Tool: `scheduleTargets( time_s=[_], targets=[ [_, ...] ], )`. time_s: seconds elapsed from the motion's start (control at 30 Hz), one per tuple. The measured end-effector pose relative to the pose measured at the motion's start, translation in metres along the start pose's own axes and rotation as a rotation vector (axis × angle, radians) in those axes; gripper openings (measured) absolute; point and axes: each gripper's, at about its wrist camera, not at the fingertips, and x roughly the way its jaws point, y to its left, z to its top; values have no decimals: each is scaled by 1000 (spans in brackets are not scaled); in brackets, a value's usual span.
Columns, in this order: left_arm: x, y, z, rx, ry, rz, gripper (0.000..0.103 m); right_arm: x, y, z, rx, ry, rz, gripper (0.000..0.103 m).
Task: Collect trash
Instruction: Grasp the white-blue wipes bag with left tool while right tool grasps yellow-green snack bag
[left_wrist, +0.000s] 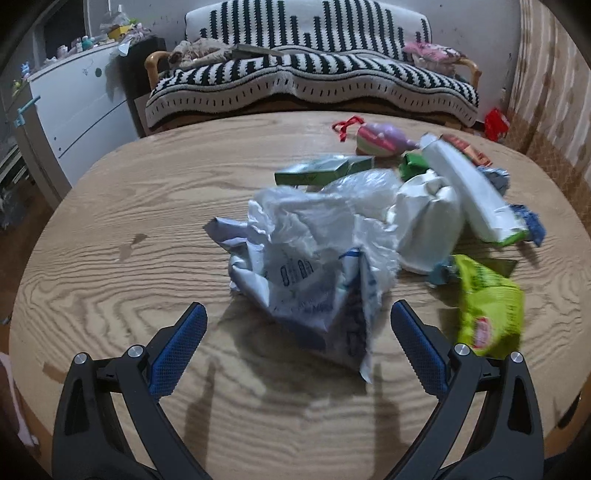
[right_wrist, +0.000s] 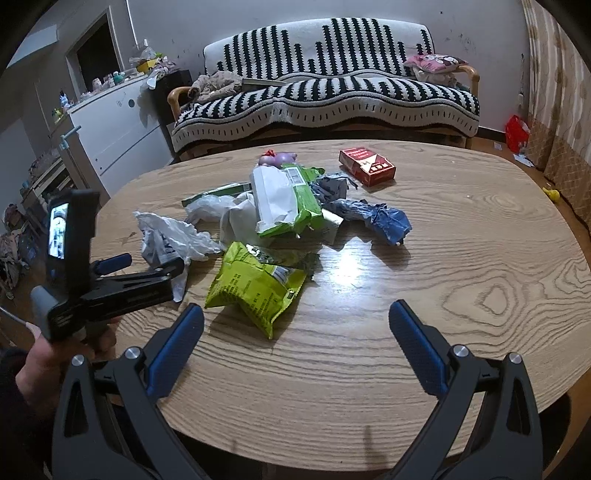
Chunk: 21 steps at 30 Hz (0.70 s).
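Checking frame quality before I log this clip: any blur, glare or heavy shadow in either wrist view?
Left wrist view: motion blur smears the yellow-green snack bag and white wrapper; the finger shadows fall on the wooden table. Right wrist view: sharper, with a glare patch on the tabletop beside the blue crumpled wrapper.

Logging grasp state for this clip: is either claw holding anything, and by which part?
Nothing is held. The left claw is open just short of the crumpled white plastic bag; the right claw is open over bare table.
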Motion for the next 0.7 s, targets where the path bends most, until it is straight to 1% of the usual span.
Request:
scheduleTargets(
  time_s=[0.07,0.1,0.13,0.17,0.2,0.27,0.3,0.4,0.5,0.6,0.7],
  targets=[
    [7,3,-1,17,4,-1,96,8,-3,2,2,17,0,97],
    [9,6,-2,23,5,-9,94,11,-4,3,6,27,1,97],
    [10,8,-3,21,5,-25,89,17,-5,4,11,41,8,97],
    [11,13,-4,13,10,-67,71,22,-5,5,16,55,19,97],
    [13,15,-4,9,17,-86,61,27,-4,6,22,68,31,97],
    [11,23,-5,-13,18,-121,55,37,-1,7,30,94,59,97],
    [9,28,-6,-19,14,-124,52,40,2,7,28,101,66,97],
    [-3,38,-10,-11,-4,-104,48,47,11,7,8,107,74,97],
    [-21,54,-15,-14,-38,-78,48,54,16,8,-3,116,76,97],
    [-35,69,-18,-38,-74,-54,48,66,22,8,0,137,72,97],
    [-41,75,-20,-42,-92,-36,48,78,26,11,12,159,62,97]
  ],
)
